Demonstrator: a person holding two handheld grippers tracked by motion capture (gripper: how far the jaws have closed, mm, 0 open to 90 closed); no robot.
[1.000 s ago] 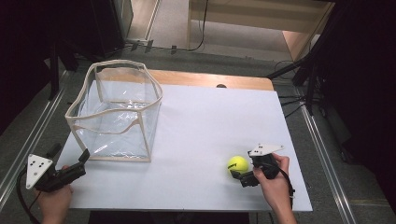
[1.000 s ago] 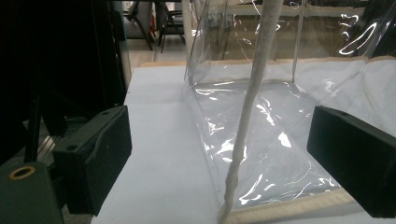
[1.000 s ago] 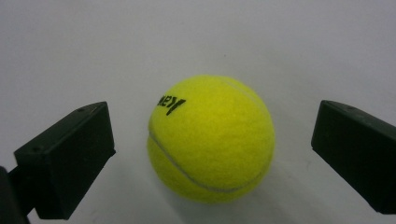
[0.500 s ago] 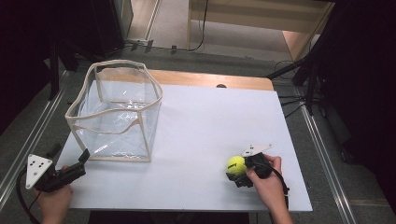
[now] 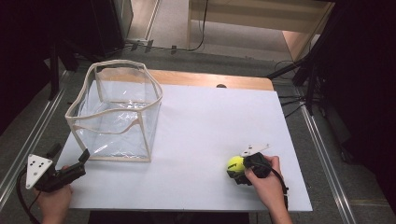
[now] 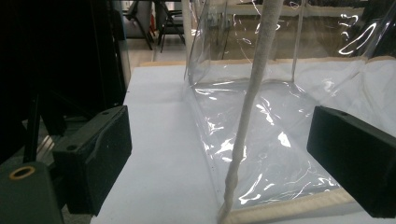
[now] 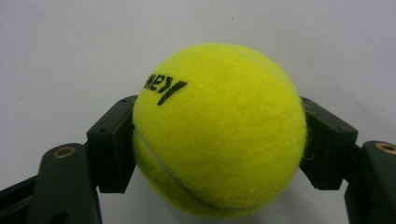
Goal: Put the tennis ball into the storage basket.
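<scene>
**Ball gripped at the lower right, bin waiting at the upper left**

The right tool [image 5: 239,173] is clenched on the tennis ball [image 5: 236,164]: its jaws have just been closing, and in the right gripper view the two black pads [image 7: 112,149] press against opposite sides of the ball [image 7: 219,130], near its widest part, so that it should not squirt out when lifted. The ball sits on the white desk [image 5: 210,126] in the lower right of the high view, a short way in from the near edge and well apart from everything else.

The left tool [image 5: 70,169] is released, its jaws standing wide apart. It rests at the lower left of the high view, just beside the near corner of the clear plastic bin [image 5: 114,112], pointing at it. The left gripper view shows the bin's cream-trimmed corner seam [image 6: 247,116] rising between the open jaws without touching either; the tool looks placed to steady the soft wall if needed.

The bin stands open-topped at the upper left, its rim wavy and sagging inward on the near side, so the opening is a little narrower than its base. Between ball and bin lies a broad bare stretch of desk. A lift and a diagonal carry toward the upper left would probably meet nothing but the bin's floppy rim, which the ball must clear.
</scene>
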